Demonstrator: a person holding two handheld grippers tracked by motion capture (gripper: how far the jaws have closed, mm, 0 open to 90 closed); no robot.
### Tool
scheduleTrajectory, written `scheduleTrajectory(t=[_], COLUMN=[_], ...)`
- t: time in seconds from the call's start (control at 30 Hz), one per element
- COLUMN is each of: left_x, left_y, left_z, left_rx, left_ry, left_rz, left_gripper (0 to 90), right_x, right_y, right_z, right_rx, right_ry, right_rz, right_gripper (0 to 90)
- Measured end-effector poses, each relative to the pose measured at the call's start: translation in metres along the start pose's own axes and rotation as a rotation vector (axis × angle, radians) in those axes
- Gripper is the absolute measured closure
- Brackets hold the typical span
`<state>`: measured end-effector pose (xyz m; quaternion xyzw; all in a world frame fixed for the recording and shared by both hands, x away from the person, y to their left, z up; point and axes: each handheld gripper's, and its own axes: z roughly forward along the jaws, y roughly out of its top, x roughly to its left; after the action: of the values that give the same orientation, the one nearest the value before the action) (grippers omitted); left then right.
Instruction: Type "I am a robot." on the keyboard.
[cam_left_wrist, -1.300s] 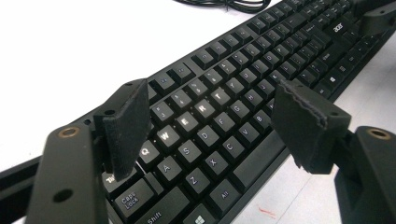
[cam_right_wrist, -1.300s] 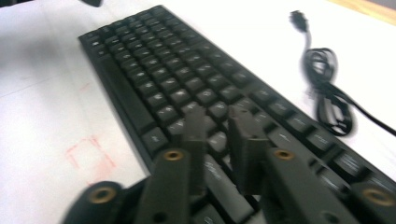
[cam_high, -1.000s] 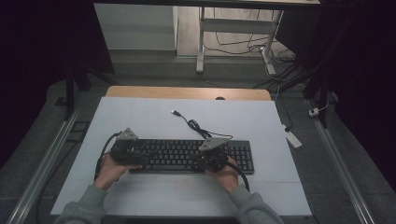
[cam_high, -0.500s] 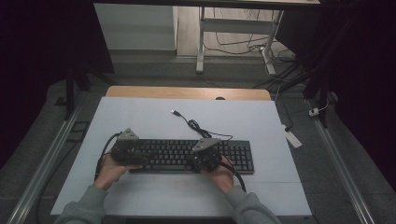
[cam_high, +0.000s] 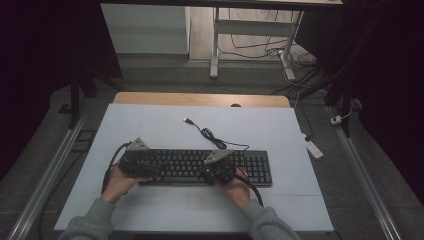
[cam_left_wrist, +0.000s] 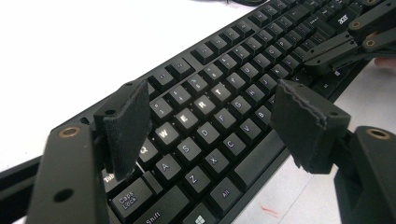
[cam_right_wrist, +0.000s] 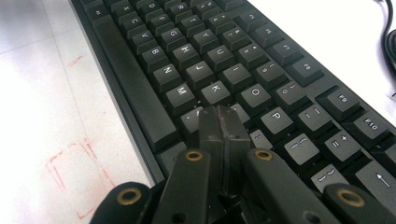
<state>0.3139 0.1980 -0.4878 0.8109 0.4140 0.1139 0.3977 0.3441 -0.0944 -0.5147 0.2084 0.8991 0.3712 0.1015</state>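
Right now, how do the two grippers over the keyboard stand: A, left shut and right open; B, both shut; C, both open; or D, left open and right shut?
D: in the left gripper view the left gripper has its pads wide apart above the keyboard, while in the right gripper view the right gripper has its pads pressed together over the keys.

- The high view is looking forward and down from above the person's side, far off, taking in the whole table (cam_high: 150, 120) and the floor behind it.
- The left gripper view is riding just above the keyboard (cam_left_wrist: 219, 98), facing along its key rows toward the right gripper (cam_left_wrist: 345, 44).
- The right gripper view is sitting very close, looking across the keyboard's middle keys.
- All three are sharing the keyboard.
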Motion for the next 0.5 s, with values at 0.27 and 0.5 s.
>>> scheduleTrajectory(t=[0.27, 0.5], left_x=[0.001, 0.000], left_y=[0.000, 0.000], left_z=[-0.001, -0.001], left_rx=[-0.005, -0.005], left_ry=[0.001, 0.002], left_rz=[-0.005, -0.002], left_gripper=[28.6, 28.5], right_x=[-0.006, -0.016], right_y=[0.001, -0.004], right_z=[-0.014, -0.027], right_rx=[-0.079, -0.108], right_ry=[-0.011, -0.032], right_rz=[0.016, 0.046], right_gripper=[89.4, 73.4])
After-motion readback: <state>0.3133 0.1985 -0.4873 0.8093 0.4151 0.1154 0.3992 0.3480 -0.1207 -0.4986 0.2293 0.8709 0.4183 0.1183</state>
